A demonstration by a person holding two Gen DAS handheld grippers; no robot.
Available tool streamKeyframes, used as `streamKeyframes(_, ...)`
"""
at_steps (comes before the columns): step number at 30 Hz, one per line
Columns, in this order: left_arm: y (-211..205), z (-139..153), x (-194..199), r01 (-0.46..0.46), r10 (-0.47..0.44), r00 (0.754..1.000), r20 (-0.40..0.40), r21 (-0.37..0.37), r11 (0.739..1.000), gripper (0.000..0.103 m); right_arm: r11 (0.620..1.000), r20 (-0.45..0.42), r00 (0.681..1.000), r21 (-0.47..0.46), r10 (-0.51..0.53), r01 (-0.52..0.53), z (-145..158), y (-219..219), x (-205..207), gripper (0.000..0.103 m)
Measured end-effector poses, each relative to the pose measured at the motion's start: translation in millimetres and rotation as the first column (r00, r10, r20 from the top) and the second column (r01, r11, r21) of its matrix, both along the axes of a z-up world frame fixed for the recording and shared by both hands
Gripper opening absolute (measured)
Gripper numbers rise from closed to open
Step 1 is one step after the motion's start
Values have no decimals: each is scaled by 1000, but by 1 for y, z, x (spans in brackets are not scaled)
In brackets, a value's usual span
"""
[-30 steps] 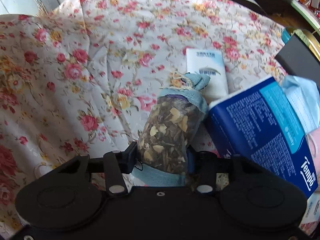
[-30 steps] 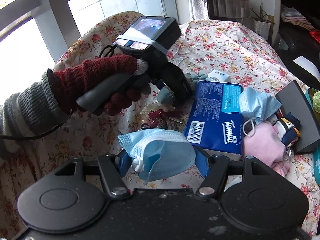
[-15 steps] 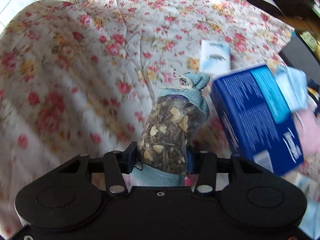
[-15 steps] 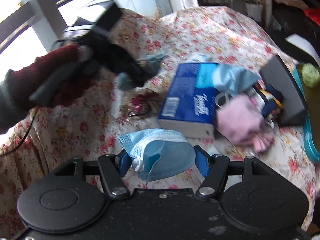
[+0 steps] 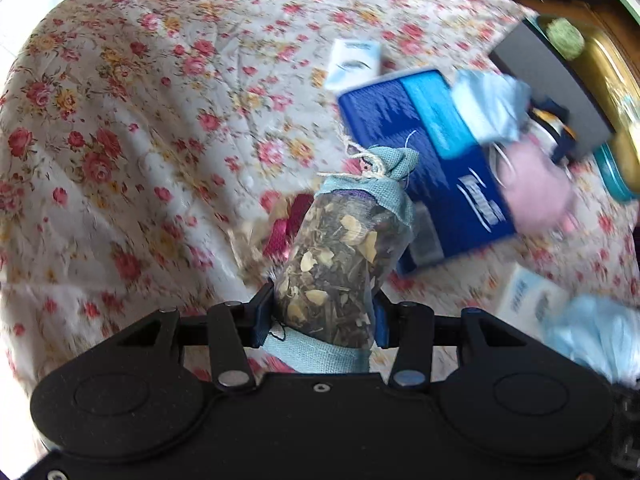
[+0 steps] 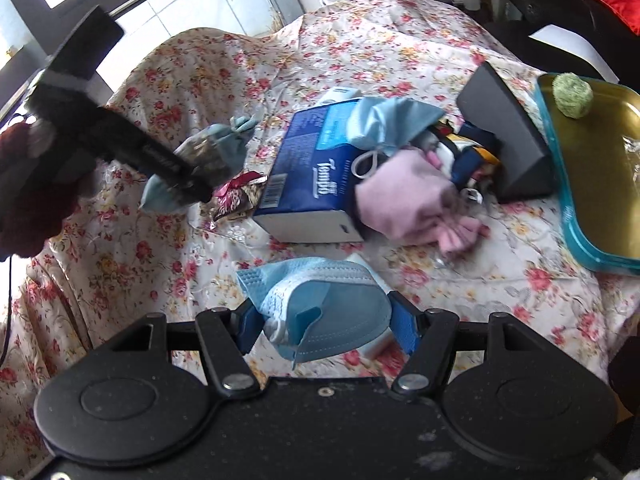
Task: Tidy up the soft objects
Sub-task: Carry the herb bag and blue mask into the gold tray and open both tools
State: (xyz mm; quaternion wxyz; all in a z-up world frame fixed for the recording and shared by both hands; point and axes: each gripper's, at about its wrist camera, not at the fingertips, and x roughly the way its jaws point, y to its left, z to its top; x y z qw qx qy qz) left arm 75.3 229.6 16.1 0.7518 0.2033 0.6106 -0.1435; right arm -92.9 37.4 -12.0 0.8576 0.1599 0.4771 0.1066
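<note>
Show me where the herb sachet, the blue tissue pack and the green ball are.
herb sachet (image 5: pixel 336 276), left wrist view, its clear middle.
blue tissue pack (image 6: pixel 320 168), right wrist view, its printed top.
green ball (image 6: pixel 572 95), right wrist view, its centre.

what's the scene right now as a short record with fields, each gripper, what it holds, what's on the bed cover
left gripper: shut on herb pouch, held above the floral cloth
right gripper: shut on blue face mask
middle of cloth: blue tissue pack, second face mask on top of it, pink cloth beside it
right side: black box, teal tray with a green ball
small items: white packet
</note>
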Motion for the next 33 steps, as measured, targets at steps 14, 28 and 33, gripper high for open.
streamKeyframes(14, -89, 18, -72, 131, -153, 981, -118, -179, 975, 47, 983, -53, 983, -63, -173, 170, -11, -73, -27, 65)
streamKeyframes(28, -220, 26, -53, 136, -132, 991, 36, -407, 903, 47, 769, 113, 776, -104, -621, 630, 1, -202, -14, 65)
streamKeyframes(33, -253, 23, -41, 147, -122, 989, 88, -393, 908, 47, 727, 150, 736, -120, -660, 676, -17, -219, -8, 65)
